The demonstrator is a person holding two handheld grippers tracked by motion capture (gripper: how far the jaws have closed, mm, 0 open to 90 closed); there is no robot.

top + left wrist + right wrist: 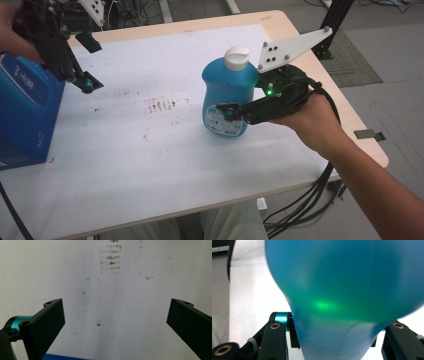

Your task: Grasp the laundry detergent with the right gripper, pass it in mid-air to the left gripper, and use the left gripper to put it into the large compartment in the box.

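Nearest the person, along the bare front edge of the table (165, 200): plenty of open white surface, nothing to bump into. Farther in and to the right, the right gripper (231, 113) closed on the blue bottle (229, 92) at its lower body, about label height, fingers (275, 340) pressed to either side as seen in the right gripper view; bottle upright with its white cap (236, 57) on top, whether resting on the table or just lifted off it hard to tell. Risk from here, as a judgement: a low grip on a rounded, smooth, top-heavy shape — likely to pivot or slip between the fingers if swung fast or tilted, and to topple if released off-level. Toward the middle, a patch of brown smudges (161, 105) on the surface, harmless to motion. At far left, the left gripper (85, 82) raised above the table, fingers (46, 325) spread wide with nothing between them, just beside the blue box (27, 110) standing at the left edge. Room for moving: wide free lane between box and bottle; tighter on the right, where the table's rim lies close behind the hand — a careless backward pull could carry the bottle past the edge.
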